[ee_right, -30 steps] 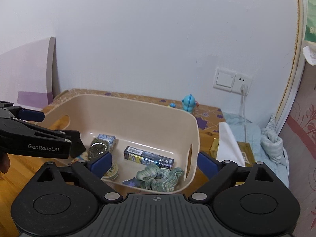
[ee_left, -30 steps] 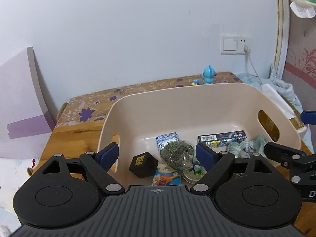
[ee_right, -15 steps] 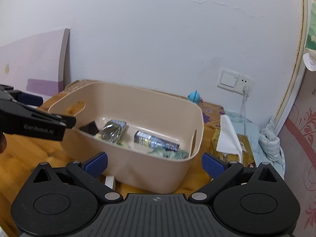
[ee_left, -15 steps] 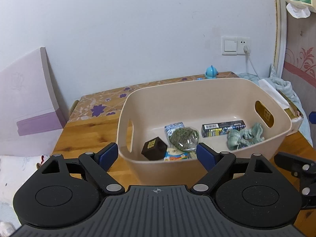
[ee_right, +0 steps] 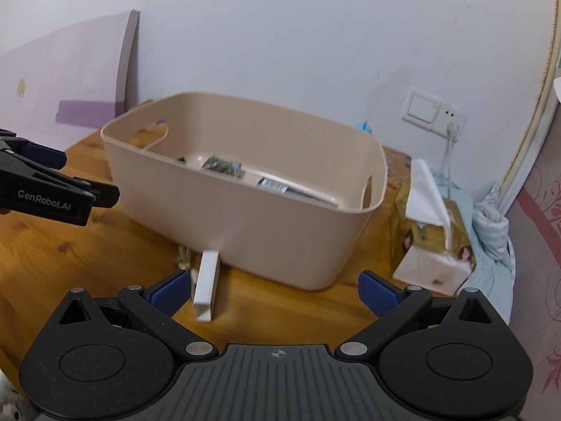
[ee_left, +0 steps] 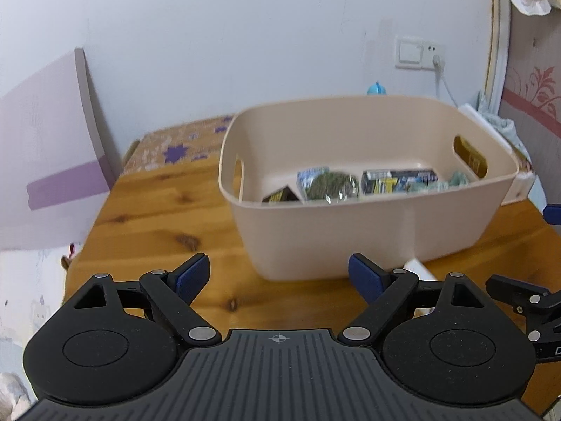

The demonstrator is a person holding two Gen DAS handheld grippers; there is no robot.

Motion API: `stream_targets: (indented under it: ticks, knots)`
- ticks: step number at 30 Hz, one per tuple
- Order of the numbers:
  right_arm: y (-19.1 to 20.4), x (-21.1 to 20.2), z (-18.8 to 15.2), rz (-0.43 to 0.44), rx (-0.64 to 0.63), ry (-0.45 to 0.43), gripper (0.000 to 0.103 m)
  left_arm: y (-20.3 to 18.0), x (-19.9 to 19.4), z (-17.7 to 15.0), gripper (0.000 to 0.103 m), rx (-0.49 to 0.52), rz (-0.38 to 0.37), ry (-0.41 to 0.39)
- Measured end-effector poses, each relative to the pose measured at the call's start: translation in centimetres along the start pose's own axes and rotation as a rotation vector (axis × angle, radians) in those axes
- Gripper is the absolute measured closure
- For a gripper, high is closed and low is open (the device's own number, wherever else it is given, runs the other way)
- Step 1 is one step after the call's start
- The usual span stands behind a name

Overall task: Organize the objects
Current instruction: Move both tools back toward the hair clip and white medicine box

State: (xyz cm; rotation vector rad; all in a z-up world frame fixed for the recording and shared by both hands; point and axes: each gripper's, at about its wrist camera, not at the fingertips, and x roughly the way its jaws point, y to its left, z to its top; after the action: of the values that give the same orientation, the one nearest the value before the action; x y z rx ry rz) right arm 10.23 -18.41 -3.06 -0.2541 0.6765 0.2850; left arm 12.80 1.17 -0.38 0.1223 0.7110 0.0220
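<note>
Both tools are spread wide and holding nothing. My left tool (ee_left: 279, 276) hangs over the wooden desk (ee_left: 157, 217), just in front of the beige plastic storage bin with cut-out handles (ee_left: 368, 231). My right tool (ee_right: 275, 291) has a long white rectangular box (ee_right: 206, 285) lying on the desk right by its left finger, with one end up against the bin's front wall. Inside the bin I can see a black cube-ish box (ee_left: 279, 195), a clear bag of green dried stuff (ee_left: 331, 186) and a dark printed carton (ee_left: 398, 179). A yellow tissue box (ee_right: 433, 242) sits just right of the bin.
</note>
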Motion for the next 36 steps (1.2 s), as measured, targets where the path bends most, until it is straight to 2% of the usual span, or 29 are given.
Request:
stream_targets:
  ticks: [11, 21, 27, 36]
  knots:
    - [1.3, 2.5, -2.1, 0.046, 0.02, 0.089, 0.0, 0.0, 2.8, -3.3, 0.015, -0.005, -0.029, 0.107]
    - [1.7, 5.0, -2.8, 0.058, 0.055, 0.157, 0.0, -0.6, 4.7, -4.3, 0.015, 0.001, -0.029, 0.147]
    - [1.6, 5.8, -2.8, 0.039, 0.057, 0.165, 0.0, -0.1, 5.7, -4.2, 0.015, -0.02, -0.019, 0.157]
    - [1.2, 6.6, -2.3, 0.062, 0.113, 0.145, 0.02, 0.2, 6.9, -3.9, 0.015, -0.046, -0.04, 0.174]
